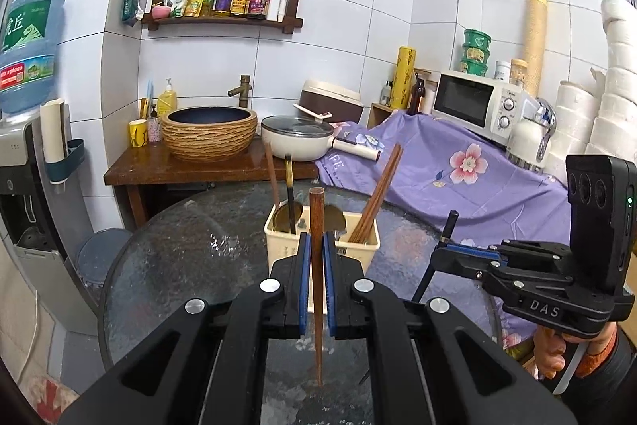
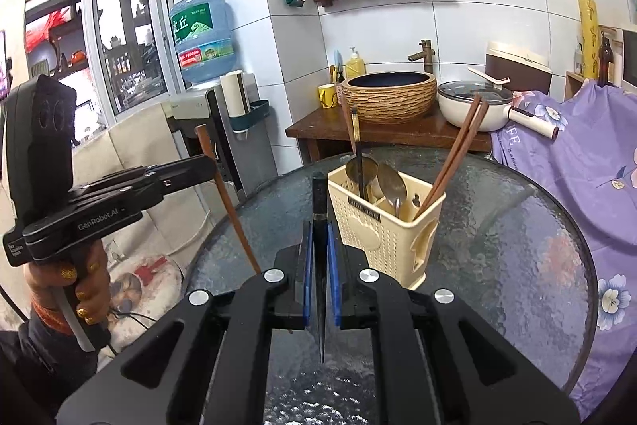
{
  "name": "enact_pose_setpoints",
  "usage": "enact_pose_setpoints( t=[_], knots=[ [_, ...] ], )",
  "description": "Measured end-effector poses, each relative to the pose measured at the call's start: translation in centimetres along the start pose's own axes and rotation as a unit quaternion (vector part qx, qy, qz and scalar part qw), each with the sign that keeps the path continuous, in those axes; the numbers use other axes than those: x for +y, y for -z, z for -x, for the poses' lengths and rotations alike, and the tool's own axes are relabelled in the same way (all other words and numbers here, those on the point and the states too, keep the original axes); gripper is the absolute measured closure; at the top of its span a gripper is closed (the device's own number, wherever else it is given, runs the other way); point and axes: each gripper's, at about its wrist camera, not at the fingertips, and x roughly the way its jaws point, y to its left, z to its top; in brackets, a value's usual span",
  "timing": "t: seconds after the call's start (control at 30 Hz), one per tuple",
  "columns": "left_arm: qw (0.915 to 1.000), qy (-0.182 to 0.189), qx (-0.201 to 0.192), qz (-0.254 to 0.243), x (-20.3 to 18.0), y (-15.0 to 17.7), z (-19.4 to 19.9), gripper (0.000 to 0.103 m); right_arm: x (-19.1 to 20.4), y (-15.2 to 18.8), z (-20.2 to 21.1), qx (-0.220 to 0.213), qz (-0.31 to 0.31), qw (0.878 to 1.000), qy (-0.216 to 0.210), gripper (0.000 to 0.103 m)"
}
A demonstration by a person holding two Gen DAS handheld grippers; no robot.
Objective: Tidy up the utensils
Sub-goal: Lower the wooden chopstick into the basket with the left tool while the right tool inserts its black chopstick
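My left gripper (image 1: 316, 241) is shut on a brown wooden chopstick (image 1: 317, 218), which stands upright between the blue pads with its tip just above the glass table (image 1: 191, 245). Behind it stands a cream utensil holder (image 1: 358, 249) with spoons, a ladle and a pair of brown chopsticks (image 1: 378, 194). My right gripper (image 2: 319, 226) is shut on a black chopstick (image 2: 319, 194), also upright, just left of the holder (image 2: 382, 237). Each gripper shows in the other's view: the right gripper (image 1: 444, 249) at the right, the left gripper (image 2: 211, 164) at the left with its brown chopstick (image 2: 231, 210).
The round glass table (image 2: 509, 226) is bare around the holder. A purple flowered cloth (image 1: 458, 178) covers the counter to the right, under a microwave (image 1: 473, 102). Behind are a wooden stand with a basin (image 1: 209, 134) and a white pan (image 1: 296, 142). A water dispenser (image 2: 203, 38) stands at the left.
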Motion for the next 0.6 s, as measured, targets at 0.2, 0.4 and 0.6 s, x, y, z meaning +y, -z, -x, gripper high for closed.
enact_pose_setpoints(
  t=[0.2,0.4,0.6],
  knots=[
    [0.9999,0.0,-0.014,0.003,0.1,-4.4,-0.4,0.096,0.0,-4.0,1.0,-0.02,-0.005,1.0,-0.005,0.095],
    [0.9985,-0.024,-0.048,0.011,0.7,-10.5,-0.7,0.096,-0.2,-9.6,2.7,-0.067,-0.009,0.998,0.017,0.095],
    [0.9956,-0.046,-0.078,0.026,0.8,-15.1,-2.6,0.096,-0.5,-14.2,1.7,-0.094,0.004,0.993,0.065,0.095]
  ],
)
